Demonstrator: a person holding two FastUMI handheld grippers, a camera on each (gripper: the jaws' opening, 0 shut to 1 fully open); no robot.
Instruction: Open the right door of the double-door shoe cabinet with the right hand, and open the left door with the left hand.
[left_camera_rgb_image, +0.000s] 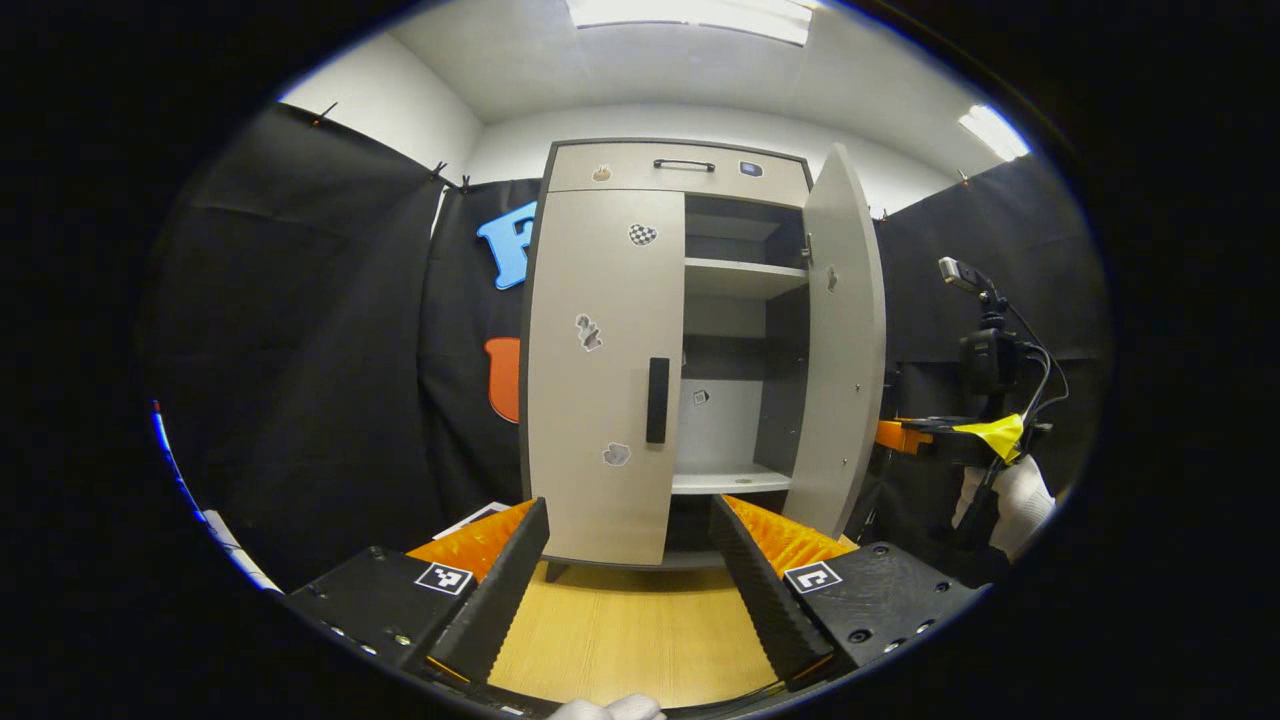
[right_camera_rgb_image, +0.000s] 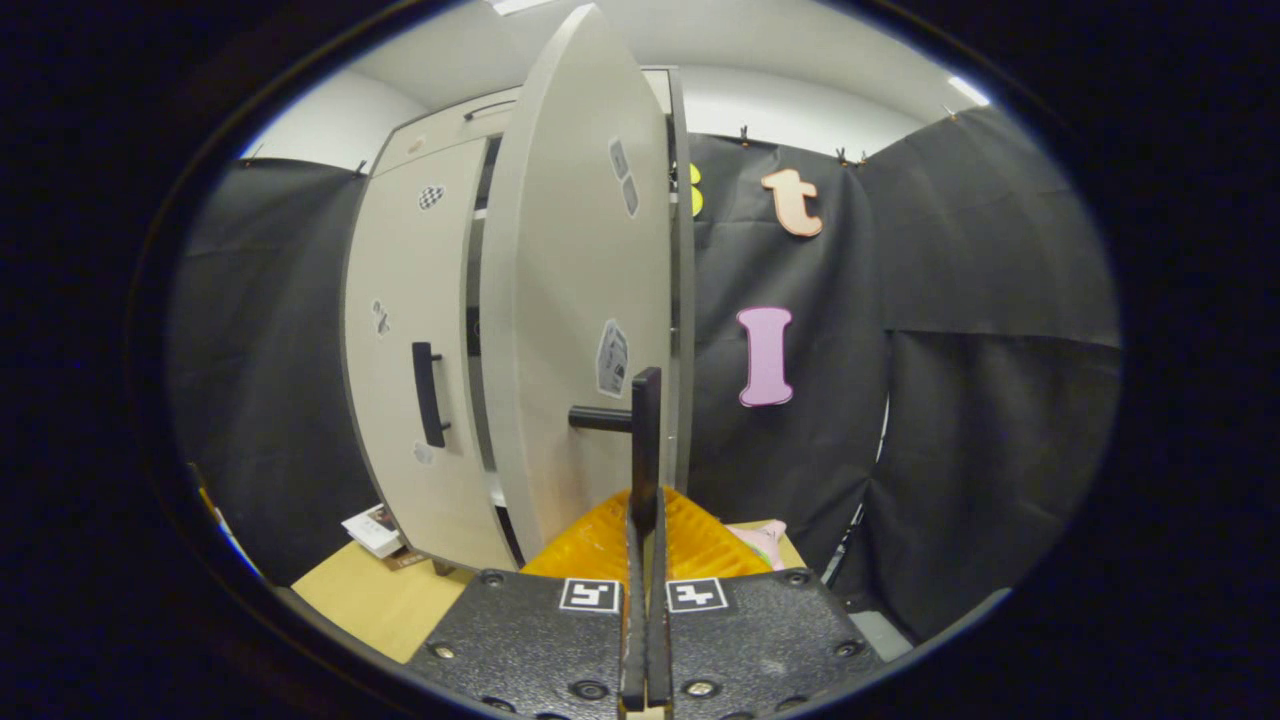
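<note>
Shoe cabinet (left_camera_rgb_image: 640, 180): stands upright on the wooden floor (left_camera_rgb_image: 620, 630) against the black cloth wall, a drawer with a dark pull across its top.
Right door (left_camera_rgb_image: 845, 340): swung well out from the cabinet, shelves (left_camera_rgb_image: 745, 278) showing in the compartment behind it; in the right gripper view it is seen nearly edge-on (right_camera_rgb_image: 580, 300).
Right door handle (right_camera_rgb_image: 645, 440): a dark vertical bar on a short post, clamped at its lower end.
Right gripper (right_camera_rgb_image: 645, 560): fingers drawn narrow and pressed on the right door handle from both sides.
Left door (left_camera_rgb_image: 605, 370): flush with the cabinet front, stickers on its face.
Left door handle (left_camera_rgb_image: 657, 400): dark bar near the door's inner edge, nothing touching it.
Left gripper (left_camera_rgb_image: 630, 580): fingers spread wide, nothing between them, hanging in front of the left door and apart from it.
Far right: a gloved hand (left_camera_rgb_image: 1020, 495) beside a camera stand (left_camera_rgb_image: 990, 350).
</note>
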